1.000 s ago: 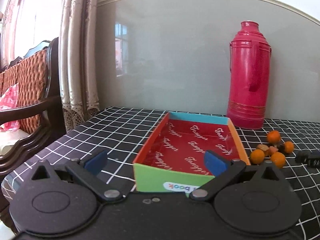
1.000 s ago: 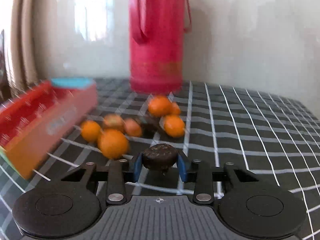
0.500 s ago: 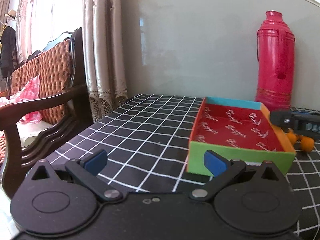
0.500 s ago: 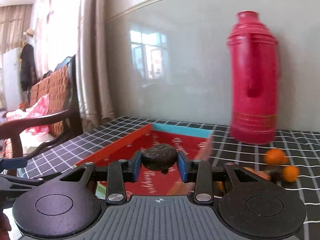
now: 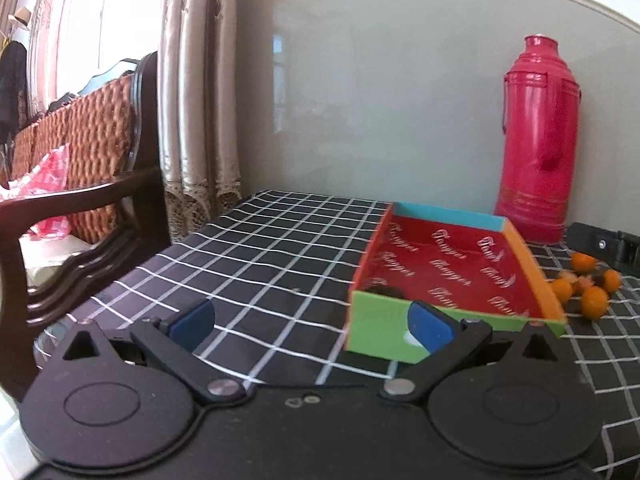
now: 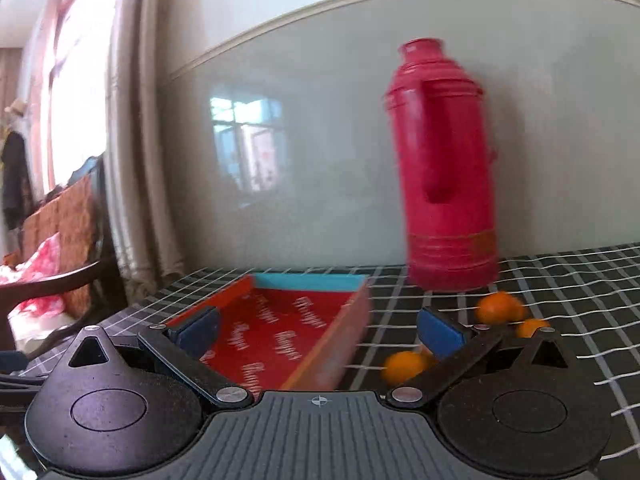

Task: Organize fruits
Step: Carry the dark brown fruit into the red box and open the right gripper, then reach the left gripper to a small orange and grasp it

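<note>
While both claws gape empty — right claw [image 6: 318, 330] just opened — dark fruit [image 5: 386, 291] lies in tray [image 5: 536, 276].

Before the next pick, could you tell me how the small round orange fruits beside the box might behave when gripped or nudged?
The small round orange fruits lie loose on the black checked tablecloth, so a nudge would probably send them rolling. Their smooth, rounded skin may slip between flat pads. They look light, so the open right tongs should likely close gently.

glossy plastic flask [image 5: 538, 140], printed card box [image 5: 452, 268], checked cloth [image 5: 260, 256].
</note>
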`<state>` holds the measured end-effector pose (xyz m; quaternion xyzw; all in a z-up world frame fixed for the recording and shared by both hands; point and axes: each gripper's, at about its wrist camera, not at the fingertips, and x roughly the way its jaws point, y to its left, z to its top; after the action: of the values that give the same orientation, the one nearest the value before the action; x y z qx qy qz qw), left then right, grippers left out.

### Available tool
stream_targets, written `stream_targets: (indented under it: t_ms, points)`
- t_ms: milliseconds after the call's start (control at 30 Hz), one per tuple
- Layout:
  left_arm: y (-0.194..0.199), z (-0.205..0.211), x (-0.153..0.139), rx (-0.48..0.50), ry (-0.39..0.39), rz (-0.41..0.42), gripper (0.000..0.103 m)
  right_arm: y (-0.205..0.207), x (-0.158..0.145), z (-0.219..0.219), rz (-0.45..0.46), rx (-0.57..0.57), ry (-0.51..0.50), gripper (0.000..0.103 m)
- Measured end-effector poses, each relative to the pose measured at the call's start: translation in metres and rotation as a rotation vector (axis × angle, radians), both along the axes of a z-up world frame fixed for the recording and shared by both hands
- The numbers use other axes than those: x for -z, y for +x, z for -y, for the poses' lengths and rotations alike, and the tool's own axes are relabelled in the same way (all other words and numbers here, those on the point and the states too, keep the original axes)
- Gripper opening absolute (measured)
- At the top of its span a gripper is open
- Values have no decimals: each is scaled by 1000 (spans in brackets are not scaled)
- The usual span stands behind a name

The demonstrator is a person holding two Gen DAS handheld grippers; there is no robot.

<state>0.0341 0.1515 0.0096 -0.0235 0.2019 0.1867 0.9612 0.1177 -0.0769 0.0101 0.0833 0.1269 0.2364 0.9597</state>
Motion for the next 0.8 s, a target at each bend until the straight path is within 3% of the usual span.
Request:
stream_targets:
  t_ms: [267, 433, 800]
  points:
    - [13, 53, -1, 92, 64, 14, 97, -2, -4, 53, 16, 86, -25, 103]
    - [23, 86, -3, 180, 20, 48, 97, -1, -4, 88, 3, 160, -54, 103]
    - [48, 166, 7, 298, 46, 57, 97, 1, 3, 145, -55, 240, -91, 103]
